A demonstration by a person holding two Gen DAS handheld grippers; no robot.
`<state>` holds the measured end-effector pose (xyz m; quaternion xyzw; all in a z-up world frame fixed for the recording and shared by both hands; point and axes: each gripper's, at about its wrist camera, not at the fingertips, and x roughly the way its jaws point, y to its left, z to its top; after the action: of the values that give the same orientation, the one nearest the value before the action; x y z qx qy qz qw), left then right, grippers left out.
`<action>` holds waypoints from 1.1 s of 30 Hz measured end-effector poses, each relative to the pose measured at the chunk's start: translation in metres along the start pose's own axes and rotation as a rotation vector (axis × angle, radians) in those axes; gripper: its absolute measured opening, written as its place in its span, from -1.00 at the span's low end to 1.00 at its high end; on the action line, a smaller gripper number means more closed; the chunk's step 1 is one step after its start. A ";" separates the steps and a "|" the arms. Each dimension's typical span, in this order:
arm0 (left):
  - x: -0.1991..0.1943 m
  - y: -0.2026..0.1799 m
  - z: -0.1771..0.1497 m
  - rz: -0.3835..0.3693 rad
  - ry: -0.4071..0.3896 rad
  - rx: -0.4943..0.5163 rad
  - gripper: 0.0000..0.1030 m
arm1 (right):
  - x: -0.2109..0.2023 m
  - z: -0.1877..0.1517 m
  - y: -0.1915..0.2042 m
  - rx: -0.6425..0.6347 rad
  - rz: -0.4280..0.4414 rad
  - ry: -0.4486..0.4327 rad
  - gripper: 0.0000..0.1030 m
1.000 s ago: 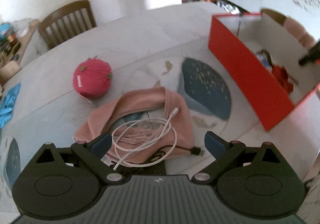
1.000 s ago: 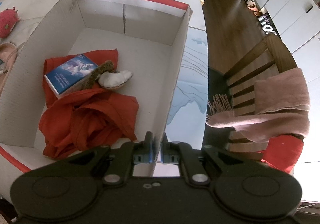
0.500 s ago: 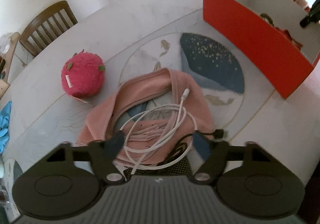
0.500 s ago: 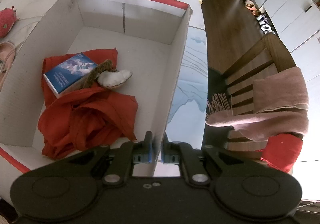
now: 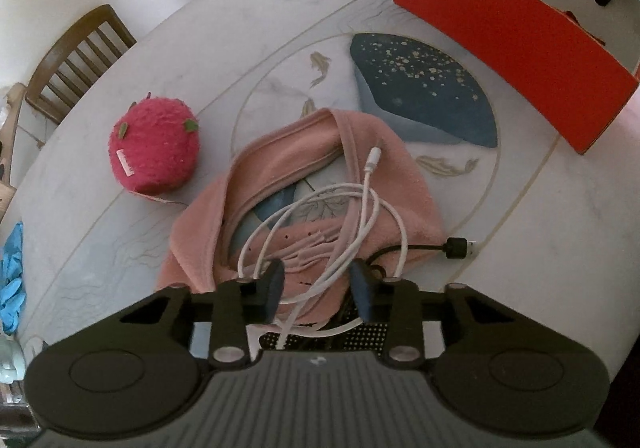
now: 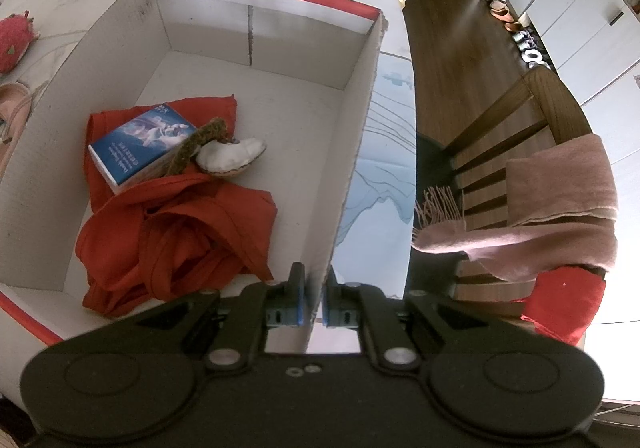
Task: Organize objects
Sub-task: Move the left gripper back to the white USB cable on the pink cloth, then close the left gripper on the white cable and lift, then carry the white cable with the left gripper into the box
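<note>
- My left gripper point(image 5: 316, 290) points down over a loose coil of white charging cable point(image 5: 360, 224) lying on a crumpled pink fleece garment point(image 5: 280, 184) on the pale marble-patterned round table point(image 5: 560, 248). Its jaws are closing with strands of the cable between them; the pads do not yet press on it.
- My right gripper point(image 6: 313, 298) is clenched on the near side wall of the red cardboard box with a white inside point(image 6: 360, 136), steadying it.
- Risk, as I judge it: the pads may pinch fleece along with the cable, so the garment lifts too.
- Risk: the grip catches only a few strands, so the coil may unwind and trail.
- A thin black cable with a USB plug point(image 5: 460, 248) lies across the same spot and could snag.
- Only the left view shows the cable, the garment and a fuzzy pink round plush toy point(image 5: 154, 150).
- Only the right view shows the box's contents: an orange-red cloth point(image 6: 176, 232), a blue rectangular packet point(image 6: 140, 144) and a white shell-like object point(image 6: 232, 154), with bare floor beyond them.
</note>
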<state>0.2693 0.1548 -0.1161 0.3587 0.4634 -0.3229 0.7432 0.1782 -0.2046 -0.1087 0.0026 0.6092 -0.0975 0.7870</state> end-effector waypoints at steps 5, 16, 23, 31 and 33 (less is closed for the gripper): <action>-0.001 -0.007 0.001 0.000 0.000 0.038 -0.71 | 0.000 0.000 0.000 -0.002 -0.001 -0.001 -0.87; -0.032 0.018 0.014 -0.048 -0.056 -0.123 -0.91 | 0.000 0.000 0.000 -0.001 -0.001 0.001 -0.87; -0.053 0.022 0.024 -0.085 -0.082 -0.214 -0.91 | 0.000 0.000 0.000 -0.002 -0.001 0.002 -0.87; -0.088 -0.003 0.061 -0.138 -0.160 -0.167 -0.91 | 0.001 0.000 0.000 -0.005 -0.002 0.000 -0.87; -0.098 -0.013 0.074 -0.144 -0.189 -0.136 -0.91 | 0.001 0.000 0.000 -0.005 -0.001 0.000 -0.88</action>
<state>0.2571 0.1006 -0.0063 0.2414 0.4368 -0.3757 0.7809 0.1783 -0.2042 -0.1096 0.0002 0.6094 -0.0965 0.7869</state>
